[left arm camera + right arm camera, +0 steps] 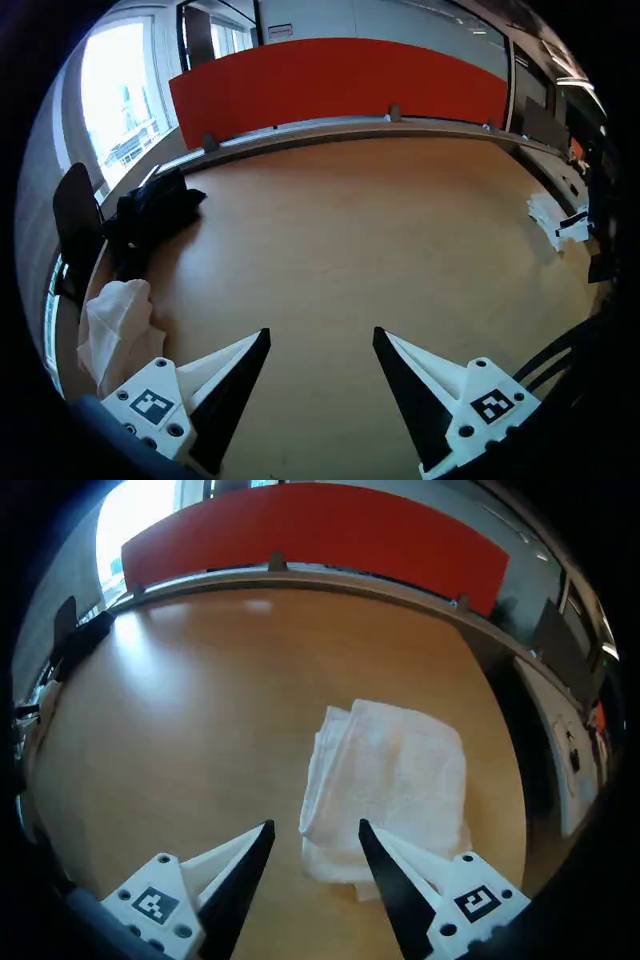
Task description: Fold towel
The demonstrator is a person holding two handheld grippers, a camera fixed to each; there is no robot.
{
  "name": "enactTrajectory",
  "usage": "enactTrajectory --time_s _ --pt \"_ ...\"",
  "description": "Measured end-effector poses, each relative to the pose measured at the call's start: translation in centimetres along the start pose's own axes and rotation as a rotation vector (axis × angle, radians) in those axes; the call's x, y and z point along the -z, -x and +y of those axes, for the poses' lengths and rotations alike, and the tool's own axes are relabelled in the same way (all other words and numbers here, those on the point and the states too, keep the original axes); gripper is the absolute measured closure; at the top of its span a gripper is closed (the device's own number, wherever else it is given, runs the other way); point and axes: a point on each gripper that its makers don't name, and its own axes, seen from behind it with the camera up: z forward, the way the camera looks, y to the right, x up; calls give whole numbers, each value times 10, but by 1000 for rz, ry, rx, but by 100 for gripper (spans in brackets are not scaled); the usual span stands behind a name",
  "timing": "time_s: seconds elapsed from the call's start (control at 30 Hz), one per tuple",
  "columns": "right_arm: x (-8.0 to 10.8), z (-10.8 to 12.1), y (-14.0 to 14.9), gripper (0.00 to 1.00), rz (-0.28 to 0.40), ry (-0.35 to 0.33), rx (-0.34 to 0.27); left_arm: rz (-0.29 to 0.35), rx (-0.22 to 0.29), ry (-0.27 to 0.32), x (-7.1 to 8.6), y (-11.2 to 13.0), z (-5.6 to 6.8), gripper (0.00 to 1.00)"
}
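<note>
A white towel lies folded into a thick rectangle on the wooden table, right of centre in the right gripper view. My right gripper is open just above the towel's near left corner; its right finger overlaps the towel's near edge and nothing is between the fingers. In the left gripper view my left gripper is open over bare wood of the table, holding nothing. A bit of white cloth shows at the right edge of that view.
A red partition runs along the table's far edge. A black bag or garment lies at the table's left end, with crumpled white cloth nearer me and a dark chair beyond. Desks stand to the right.
</note>
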Motion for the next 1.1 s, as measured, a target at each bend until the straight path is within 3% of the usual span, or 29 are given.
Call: enactTrajectory --time_s 0.23,0.4,0.53,0.67,1.1 --pt "-5 -1 0 49 -5 -3 -13 -2 1 -2 0 1 -1 5" --pt "-6 -4 1 73 -5 -10 -14 -2 2 -3 0 1 -1 5" --pt "-7 -4 2 79 -8 -13 -13 -3 1 -1 -1 0 0 5" --pt "-6 -3 -1 92 0 -14 -27 -3 -2 -1 -1 0 1 5" --pt "3 0 -4 93 15 -26 -29 1 -5 -1 -4 -4 2 5"
